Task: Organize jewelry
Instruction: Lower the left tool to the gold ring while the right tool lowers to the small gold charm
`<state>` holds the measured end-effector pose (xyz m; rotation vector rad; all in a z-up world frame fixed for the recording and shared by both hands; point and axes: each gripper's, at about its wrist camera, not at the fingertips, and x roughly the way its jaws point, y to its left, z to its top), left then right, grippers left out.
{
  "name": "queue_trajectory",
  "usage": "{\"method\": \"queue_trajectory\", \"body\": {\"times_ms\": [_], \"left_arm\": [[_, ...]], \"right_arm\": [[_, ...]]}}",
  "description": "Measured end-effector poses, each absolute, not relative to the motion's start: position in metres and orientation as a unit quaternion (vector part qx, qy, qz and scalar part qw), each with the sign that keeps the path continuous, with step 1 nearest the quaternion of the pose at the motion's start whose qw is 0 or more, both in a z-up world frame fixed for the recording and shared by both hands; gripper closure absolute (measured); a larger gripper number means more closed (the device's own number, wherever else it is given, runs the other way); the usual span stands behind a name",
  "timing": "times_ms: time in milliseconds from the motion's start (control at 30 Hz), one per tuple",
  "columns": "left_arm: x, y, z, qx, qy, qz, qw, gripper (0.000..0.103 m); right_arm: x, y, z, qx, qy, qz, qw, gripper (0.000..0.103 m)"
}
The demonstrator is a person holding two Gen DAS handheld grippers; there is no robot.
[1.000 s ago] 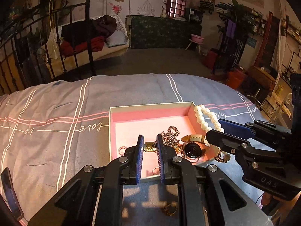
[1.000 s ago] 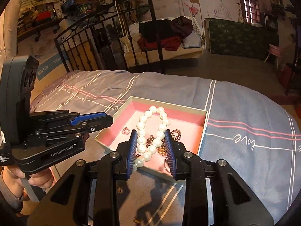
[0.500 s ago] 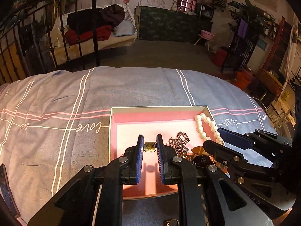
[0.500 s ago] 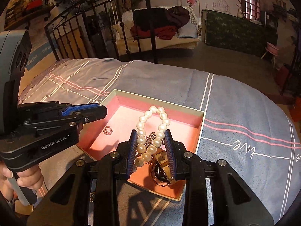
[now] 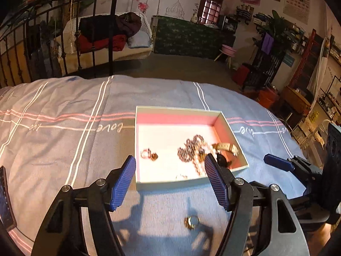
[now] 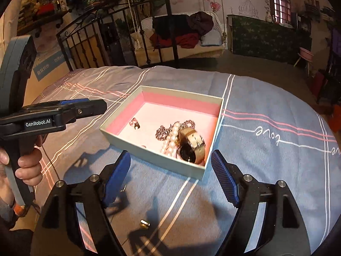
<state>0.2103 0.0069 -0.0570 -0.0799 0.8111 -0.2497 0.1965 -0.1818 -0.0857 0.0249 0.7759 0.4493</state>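
A pink-lined box (image 5: pixel 179 109) (image 6: pixel 149 152) lies on the bed. In it are a dark chain necklace (image 5: pixel 188 149) (image 6: pixel 162 131), a pearl string (image 6: pixel 171 137), a watch with a beige strap (image 5: pixel 226 149) (image 6: pixel 191 147) and small rings (image 5: pixel 149 154) (image 6: pixel 135 123). My left gripper (image 5: pixel 170 183) is open and empty, just in front of the box's near wall. My right gripper (image 6: pixel 171 175) is open and empty, before the box's near right corner. A gold ring (image 5: pixel 191 221) (image 6: pixel 145 223) lies on the cover outside the box, below both grippers.
The grey-blue bed cover (image 5: pixel 64 149) has pink and white stripes. A black iron bed frame (image 5: pixel 110 29) stands at the far edge. A dark phone-like object (image 5: pixel 5 200) lies at the left. The right gripper's body (image 5: pixel 298 170) is right of the box.
Both grippers opened wide and pulled back from the box. The gold piece from my left and the pearl string from my right now lie in the box.
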Motion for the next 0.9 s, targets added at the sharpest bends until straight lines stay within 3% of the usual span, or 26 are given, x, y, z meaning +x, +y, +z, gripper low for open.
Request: {"method": "queue_trajectory", "body": {"times_ms": [300,533,900], "left_arm": [[0.171,-0.019,-0.135,0.034,0.461,-0.133,0.877,0.037],[0.176,-0.033,-0.144,0.065,0.451,-0.136,0.88,0.039],[0.174,-0.033,-0.142,0.073,0.441,-0.137,0.884,0.077]], "right_arm": [[0.144,-0.181,-0.143,0.035,0.448,0.22,0.866,0.024],[0.138,-0.171,-0.152,0.022,0.454,0.219,0.863,0.024],[0.137,-0.152,-0.155,-0.008,0.452,0.231,0.862,0.027]]}}
